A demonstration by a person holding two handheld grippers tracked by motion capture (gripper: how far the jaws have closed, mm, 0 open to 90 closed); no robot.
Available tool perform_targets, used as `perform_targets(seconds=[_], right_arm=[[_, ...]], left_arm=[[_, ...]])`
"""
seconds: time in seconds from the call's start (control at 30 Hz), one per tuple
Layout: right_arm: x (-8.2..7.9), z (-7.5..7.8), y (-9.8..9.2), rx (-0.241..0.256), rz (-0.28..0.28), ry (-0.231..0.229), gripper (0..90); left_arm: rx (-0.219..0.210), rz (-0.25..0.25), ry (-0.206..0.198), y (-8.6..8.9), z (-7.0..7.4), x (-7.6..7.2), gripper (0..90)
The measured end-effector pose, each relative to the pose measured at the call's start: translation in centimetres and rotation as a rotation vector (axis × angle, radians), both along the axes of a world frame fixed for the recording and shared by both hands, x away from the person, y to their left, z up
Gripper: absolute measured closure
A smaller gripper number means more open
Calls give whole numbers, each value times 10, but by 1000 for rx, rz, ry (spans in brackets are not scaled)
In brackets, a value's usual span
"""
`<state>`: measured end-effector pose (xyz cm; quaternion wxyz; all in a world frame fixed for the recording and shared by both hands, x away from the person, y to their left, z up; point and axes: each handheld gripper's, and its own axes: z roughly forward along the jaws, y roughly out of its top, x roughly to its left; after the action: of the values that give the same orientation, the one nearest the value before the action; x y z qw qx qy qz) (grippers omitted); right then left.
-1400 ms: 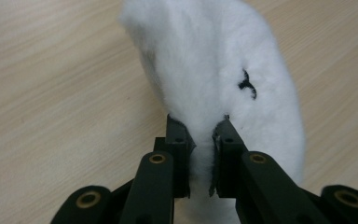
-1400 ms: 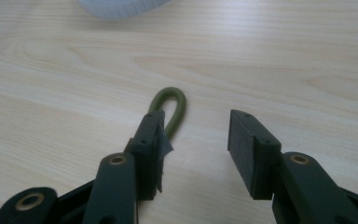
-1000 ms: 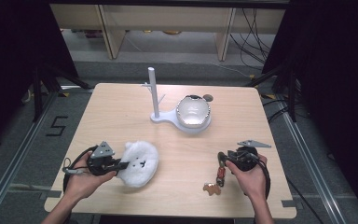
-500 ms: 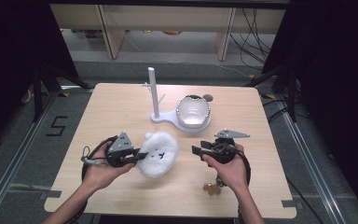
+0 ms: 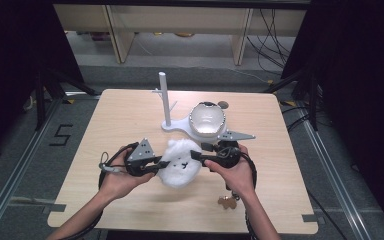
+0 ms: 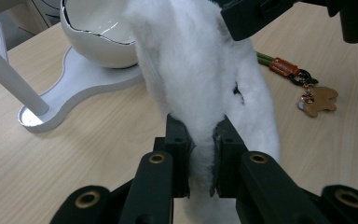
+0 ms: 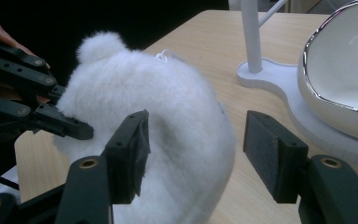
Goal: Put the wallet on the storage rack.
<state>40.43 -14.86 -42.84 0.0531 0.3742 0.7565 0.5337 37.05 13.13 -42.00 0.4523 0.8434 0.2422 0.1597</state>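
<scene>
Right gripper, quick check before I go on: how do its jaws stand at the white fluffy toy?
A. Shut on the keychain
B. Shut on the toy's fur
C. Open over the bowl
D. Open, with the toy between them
D: in the right gripper view the right gripper has its jaws spread apart around the white fluffy toy, while the left gripper pinches its fur.

At 12 o'clock of the fluffy pouch, the white stand and bowl block; the surface lies open at 10 o'clock.
</scene>
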Motion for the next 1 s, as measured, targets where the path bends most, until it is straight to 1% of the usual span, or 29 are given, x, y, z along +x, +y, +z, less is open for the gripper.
perform_targets(seconds=[0.03, 0.07, 0.13, 0.17, 0.2, 0.23, 0.27, 0.33, 0.37, 0.4, 0.43, 0.47, 0.5, 0.53, 0.57, 0.6, 0.63, 0.67, 0.7, 0.73, 0.77, 0.8, 0.83, 0.87, 0.9, 0.93, 0.97, 1.0], right_arm=[[1, -1, 1, 7, 2, 15, 417], [1, -2, 1, 16, -1, 20, 417], [3, -3, 0, 9, 12, 10, 417], [3, -3, 1, 9, 16, 33, 418], [4, -4, 1, 14, 24, 34, 423], [4, -5, 3, 31, 31, 53, 438], [4, -6, 2, 21, 34, 49, 456], [5, -6, 2, 20, 41, 42, 541], [4, -6, 3, 33, 49, 67, 584], [5, -6, 2, 34, 54, 69, 620], [5, -5, 1, 33, 60, 68, 672], [5, -5, 0, 36, 61, 64, 699], [4, -4, -1, 44, 65, 57, 731], [3, -3, -1, 48, 66, 57, 742], [2, -1, -1, 33, 52, 40, 754], [2, -1, 0, 35, 58, 25, 759], [-1, 1, 0, 26, 48, 21, 765], [-3, 3, 0, 26, 40, 27, 768], [-3, 4, 0, 11, 42, -18, 772], [-4, 5, -1, 5, 42, -42, 774], [-6, 7, -1, 10, 28, -33, 776], [-7, 9, -1, 10, 22, -37, 778], [-8, 11, -2, 15, 22, -48, 781], [-7, 11, -3, 10, 22, -74, 783], [-8, 13, -4, 14, 10, -71, 784], [-7, 13, -5, 18, 4, -79, 785], [-6, 15, -7, 18, 5, -86, 786], [-5, 15, -8, 18, -1, -100, 786]], left_arm=[[-2, 0, 0, 0, 0, 0, 794], [4, -1, 1, 0, 1, 0, 794], [1, -1, 0, -1, 1, -1, 794], [-1, -2, -3, -1, 1, -1, 794], [1, -4, -8, -1, 2, -1, 794], [15, -13, -13, 0, 3, 0, 794], [8, -19, -12, 0, 3, 0, 794], [13, -9, -20, 0, 3, -1, 794], [15, -8, -21, 0, 4, -1, 793], [2, -1, -22, 0, 3, 0, 793], [1, 2, -22, 0, 2, 0, 793], [-14, 8, -21, 1, 1, 0, 792], [-12, 7, -14, 1, 1, 0, 791], [-29, 9, -17, 1, 0, 1, 790], [-32, 10, -18, 1, 0, 1, 787], [-16, 4, -22, 1, 0, 2, 784], [-36, 10, -23, 0, 0, 2, 776], [-42, 14, -24, 1, 0, 3, 765], [-51, 14, -21, 1, -1, 4, 740], [-64, 18, -18, 2, -1, 5, 713], [-79, 24, -22, 2, -1, 6, 674], [-81, 32, -28, 4, -1, 7, 642], [-92, 42, -27, 6, -2, 8, 601], [-102, 56, -28, 8, -2, 9, 567], [-106, 71, -28, 10, -2, 9, 531], [-117, 80, -31, 13, -4, 9, 500], [-115, 93, -31, 15, -4, 8, 474], [-127, 107, -32, 20, -6, 7, 459]])
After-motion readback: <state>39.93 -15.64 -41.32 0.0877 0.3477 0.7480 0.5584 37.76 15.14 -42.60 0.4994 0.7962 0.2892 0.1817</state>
